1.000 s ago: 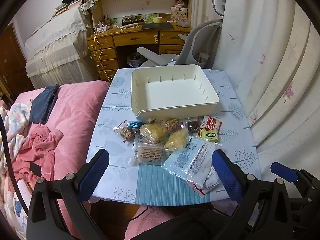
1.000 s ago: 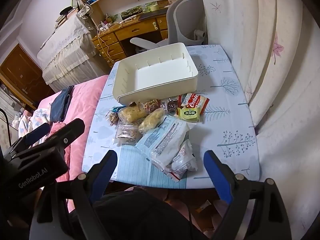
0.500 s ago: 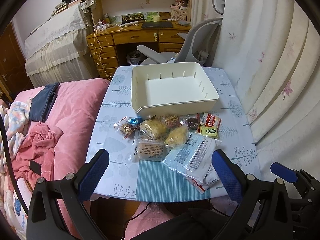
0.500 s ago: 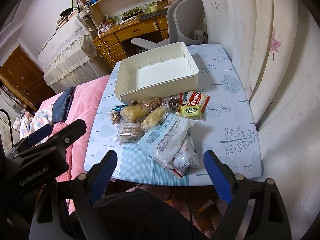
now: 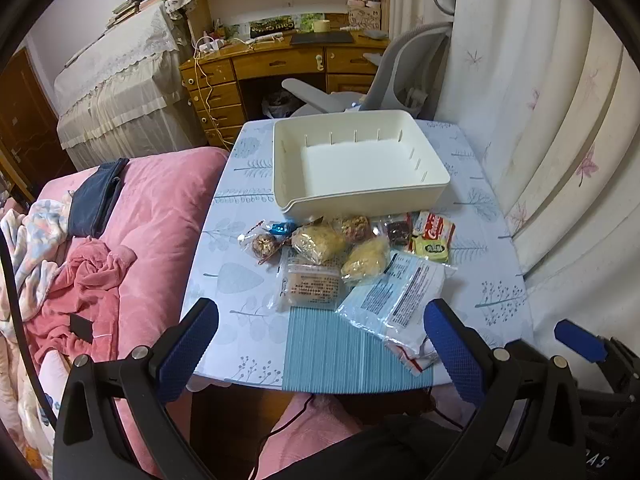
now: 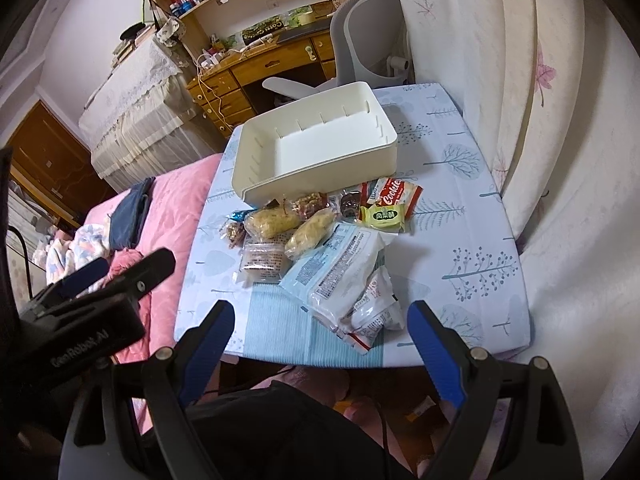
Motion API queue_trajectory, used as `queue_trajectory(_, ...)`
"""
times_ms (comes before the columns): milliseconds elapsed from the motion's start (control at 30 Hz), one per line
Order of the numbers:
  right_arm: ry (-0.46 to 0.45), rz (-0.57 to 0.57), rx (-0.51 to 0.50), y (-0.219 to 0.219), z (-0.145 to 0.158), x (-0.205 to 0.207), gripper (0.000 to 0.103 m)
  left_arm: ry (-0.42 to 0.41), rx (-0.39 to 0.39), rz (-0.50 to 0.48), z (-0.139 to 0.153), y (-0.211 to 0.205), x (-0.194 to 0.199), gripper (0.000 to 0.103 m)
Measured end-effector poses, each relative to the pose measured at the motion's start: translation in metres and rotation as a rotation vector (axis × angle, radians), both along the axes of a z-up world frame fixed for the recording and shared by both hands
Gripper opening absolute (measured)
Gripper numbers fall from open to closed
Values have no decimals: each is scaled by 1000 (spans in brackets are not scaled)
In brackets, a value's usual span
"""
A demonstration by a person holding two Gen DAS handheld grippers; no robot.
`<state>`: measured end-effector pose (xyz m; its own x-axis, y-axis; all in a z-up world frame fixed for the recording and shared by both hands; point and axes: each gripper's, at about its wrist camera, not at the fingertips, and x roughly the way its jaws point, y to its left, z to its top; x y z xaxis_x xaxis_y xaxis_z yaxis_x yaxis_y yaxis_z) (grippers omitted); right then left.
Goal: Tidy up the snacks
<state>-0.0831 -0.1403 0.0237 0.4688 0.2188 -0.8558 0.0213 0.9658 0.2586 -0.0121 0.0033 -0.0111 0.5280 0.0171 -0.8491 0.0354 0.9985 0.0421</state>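
An empty cream bin [image 5: 360, 200] [image 6: 320, 172] stands at the far half of a small patterned table [image 5: 240, 280] [image 6: 460, 240]. In front of it lies a heap of wrapped snacks: a large white-and-blue bag [image 5: 396, 292] [image 6: 336, 268], two yellow puffed cakes [image 5: 318, 242] [image 6: 310, 232], a clear pack of brown wafers [image 5: 312, 286] [image 6: 262, 258], a red cookie pack [image 5: 434, 228] [image 6: 394, 196] and a green pack [image 5: 434, 249] [image 6: 384, 218]. My left gripper [image 5: 320, 340] and right gripper [image 6: 320, 338] hover open above the table's near edge, holding nothing.
A pink bed [image 5: 132, 220] with clothes adjoins the table's left side. White curtains [image 5: 540, 120] hang on the right. A grey chair [image 5: 400, 64] and a wooden desk [image 5: 272, 64] stand behind the table. A person's dark-clothed lap [image 6: 280, 432] is below the near edge.
The table and snacks sit slightly higher in both views than a second ago; otherwise nothing has shifted and both grippers stay open.
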Motion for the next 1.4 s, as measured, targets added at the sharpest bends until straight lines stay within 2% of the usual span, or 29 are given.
queue_trajectory(100,-22,-11,-6,-3,-4,-10,89,14,5,-4,-1,2,4,102)
queue_trajectory(300,-74,-22,-18,-7,-4,-1,89,64,-4,-22,-8,4,17,102)
queue_trajectory(433,-107,-28,-14,-18,-11,3,89,129,-17,-40,-21,1,26,102)
queue_trajectory(767,-153,-7,-56,-32,-44,0,89,232,-82,-122,-59,-21,45,102)
queue_trajectory(1000,-115,31,-80,-31,-83,-2,89,353,-129,-160,-101,-35,69,102)
queue_trajectory(1100,-85,58,-100,-26,-101,-2,89,433,-149,-177,-125,-41,83,102)
queue_trajectory(1400,59,94,-141,-9,-153,7,89,620,-102,-203,-190,-64,121,102)
